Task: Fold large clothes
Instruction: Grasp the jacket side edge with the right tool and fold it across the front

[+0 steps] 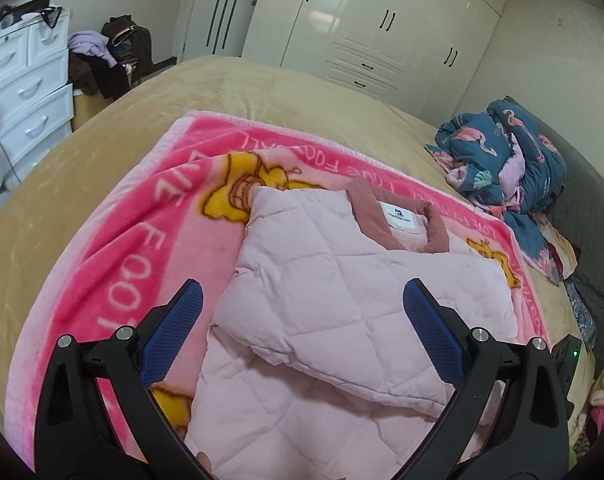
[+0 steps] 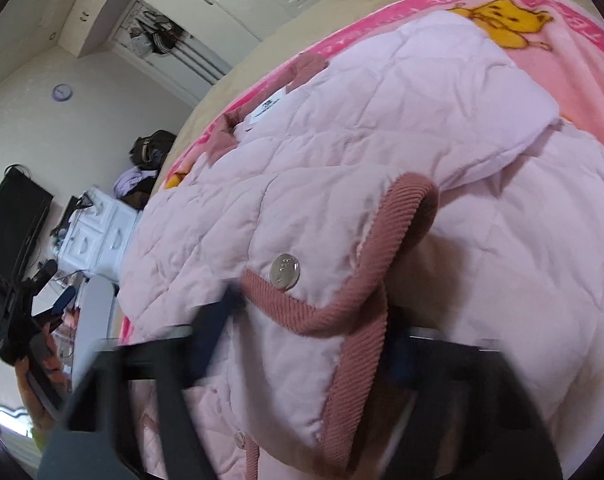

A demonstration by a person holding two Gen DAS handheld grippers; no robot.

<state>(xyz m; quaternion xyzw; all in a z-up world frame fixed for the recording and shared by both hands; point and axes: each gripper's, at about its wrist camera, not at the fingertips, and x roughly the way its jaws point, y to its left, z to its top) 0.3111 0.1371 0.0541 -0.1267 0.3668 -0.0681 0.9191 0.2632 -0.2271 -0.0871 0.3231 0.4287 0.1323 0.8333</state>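
Nearest the left wrist camera, the left hand-held gripper [image 1: 302, 308] hangs over the near part of a pale pink quilted jacket [image 1: 342, 300], its two blue-padded fingers [image 1: 173, 328] spread wide apart with nothing between them but the cloth lying below. The jacket lies partly folded on a bright pink blanket [image 1: 141, 220] with yellow cartoon figures and white lettering, and the blanket is spread over a tan bed [image 1: 261, 88]. A darker pink collar [image 1: 386, 212] with a white label sits at the far end of the jacket.

In the right wrist view, the right hand-held gripper [image 2: 314, 320] is blurred. A flap of the jacket [image 2: 382, 120], edged in ribbed dusty-pink trim [image 2: 366, 280] and carrying a silver snap button [image 2: 285, 271], is draped between its dark fingers [image 2: 217, 316]; whether they are closed on the cloth I cannot tell. The left hand-held gripper [image 2: 17, 320] shows at the far left of this view, well apart from the jacket.

A heap of dark blue bedding with a flamingo print [image 1: 510, 160] lies at the far right of the bed. A white wardrobe [image 1: 382, 20] stands beyond the bed, a white chest of drawers [image 1: 25, 84] at the left, and a pile of clothes [image 1: 109, 56] beside the drawers.
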